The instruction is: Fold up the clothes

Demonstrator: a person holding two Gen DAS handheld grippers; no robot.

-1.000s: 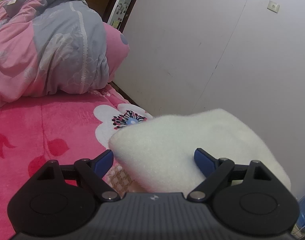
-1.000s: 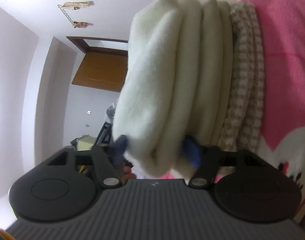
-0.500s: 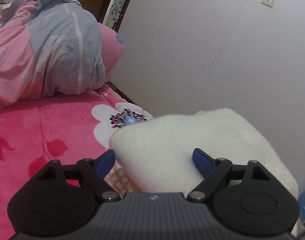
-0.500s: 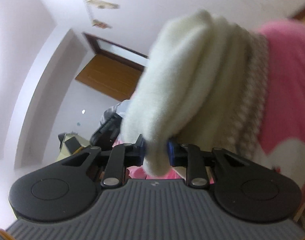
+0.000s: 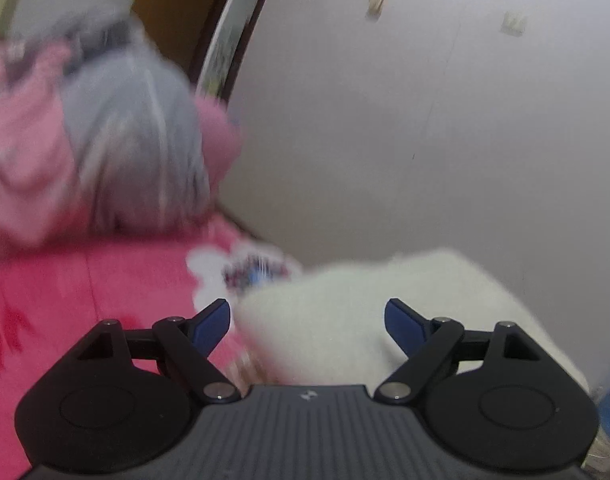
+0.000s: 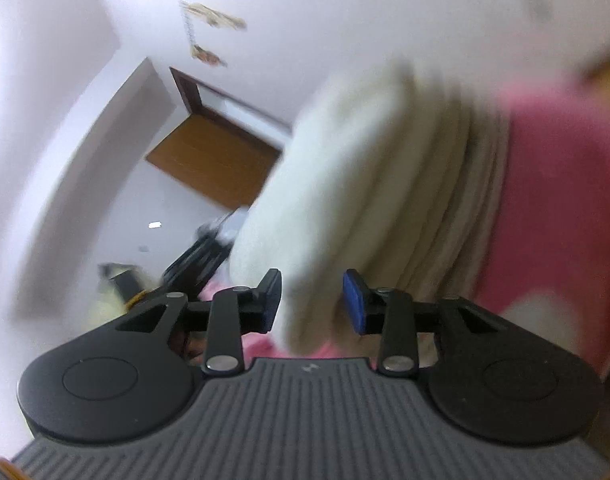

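The left wrist camera sits low over the pink bed, level, looking along its fingers toward the far edge where the bed meets the white wall, with the folded white garment very near. The right wrist camera is rolled sideways, close against the same white garment, facing the doorway. Both views share the garment and bed; both are blurred.

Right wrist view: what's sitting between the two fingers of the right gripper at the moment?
A fold of the white fleece garment hangs between the right gripper fingers in the right wrist view. The jaws stand apart; blur hides whether either pad touches it.
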